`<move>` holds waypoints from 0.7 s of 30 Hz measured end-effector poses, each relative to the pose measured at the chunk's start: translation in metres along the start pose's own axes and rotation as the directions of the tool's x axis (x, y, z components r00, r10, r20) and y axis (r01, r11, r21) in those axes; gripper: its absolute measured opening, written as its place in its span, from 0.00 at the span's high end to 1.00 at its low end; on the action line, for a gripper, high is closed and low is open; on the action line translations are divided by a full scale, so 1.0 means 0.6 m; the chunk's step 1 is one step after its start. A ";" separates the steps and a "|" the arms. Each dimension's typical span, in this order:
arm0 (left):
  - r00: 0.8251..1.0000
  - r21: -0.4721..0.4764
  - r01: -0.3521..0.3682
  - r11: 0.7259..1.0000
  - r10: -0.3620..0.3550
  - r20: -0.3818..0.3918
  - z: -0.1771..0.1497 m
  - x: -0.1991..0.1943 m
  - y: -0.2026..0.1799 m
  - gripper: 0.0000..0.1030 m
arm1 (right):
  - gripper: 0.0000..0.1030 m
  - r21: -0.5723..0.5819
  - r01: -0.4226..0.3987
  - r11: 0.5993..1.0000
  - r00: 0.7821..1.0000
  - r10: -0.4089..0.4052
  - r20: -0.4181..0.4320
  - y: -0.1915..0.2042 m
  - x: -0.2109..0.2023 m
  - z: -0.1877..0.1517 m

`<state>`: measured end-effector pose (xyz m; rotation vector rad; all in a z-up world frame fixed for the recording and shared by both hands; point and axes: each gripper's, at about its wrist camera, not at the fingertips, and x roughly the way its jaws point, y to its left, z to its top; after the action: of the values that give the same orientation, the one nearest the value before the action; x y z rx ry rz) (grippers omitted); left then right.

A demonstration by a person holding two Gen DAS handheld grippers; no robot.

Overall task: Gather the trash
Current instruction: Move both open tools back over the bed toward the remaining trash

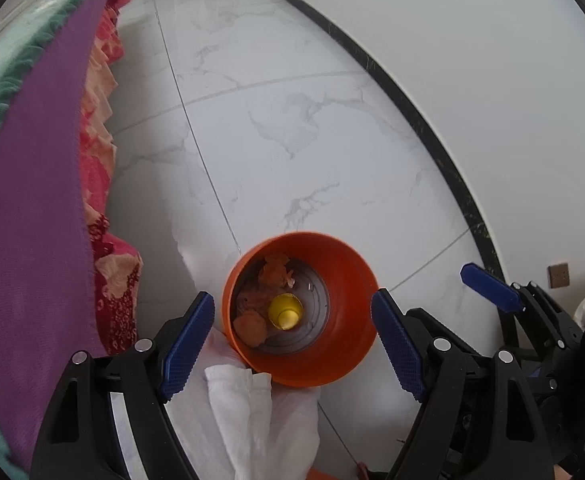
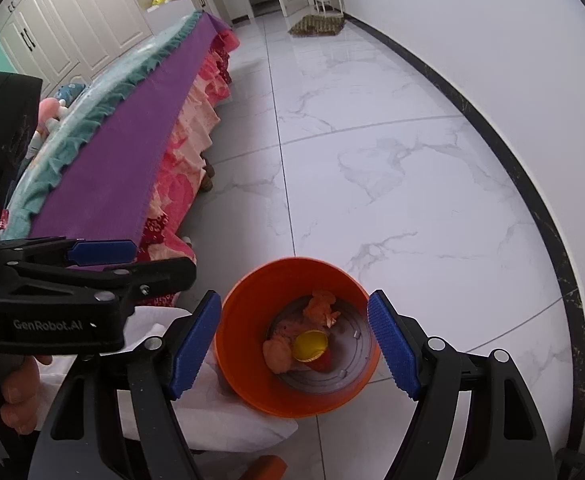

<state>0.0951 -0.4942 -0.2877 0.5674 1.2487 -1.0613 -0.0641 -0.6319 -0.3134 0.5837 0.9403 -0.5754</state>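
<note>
Hovering wide open and empty, left gripper point(image 1: 292, 344) and right gripper point(image 2: 294, 346) flank the orange bin point(image 1: 300, 312), trash dropped in.

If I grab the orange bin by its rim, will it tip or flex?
The orange bin probably lifts light: only peel scraps and a yellow cup inside. Its thin wall may flex. Upright and tapered, it could tilt from a one-sided grip.
</note>
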 end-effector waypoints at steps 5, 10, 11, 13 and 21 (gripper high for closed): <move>0.996 -0.029 -0.025 0.999 0.028 0.089 -0.010 -0.073 0.011 0.15 | 0.27 -0.039 -0.018 0.999 0.999 0.020 0.045 0.032 -0.052 0.016; 0.978 -0.049 -0.092 0.995 0.099 0.183 -0.036 -0.153 0.032 0.15 | 0.27 -0.092 -0.045 0.995 0.992 0.056 0.113 0.078 -0.112 0.034; 0.973 -0.056 -0.106 0.993 0.116 0.201 -0.044 -0.169 0.038 0.15 | 0.26 -0.104 -0.053 0.993 0.990 0.066 0.126 0.089 -0.124 0.037; 0.965 -0.074 -0.128 0.989 0.141 0.223 -0.055 -0.193 0.053 0.15 | 0.25 -0.121 -0.065 0.991 0.986 0.083 0.144 0.110 -0.140 0.042; 0.934 -0.153 -0.177 0.972 0.216 0.286 -0.119 -0.287 0.107 0.15 | 0.24 -0.241 -0.127 0.962 0.970 0.172 0.174 0.224 -0.192 0.052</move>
<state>0.1241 -0.3496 -0.1568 0.4068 0.9606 -0.8568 -0.0093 -0.5359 -0.1717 0.3806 0.7571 -0.3736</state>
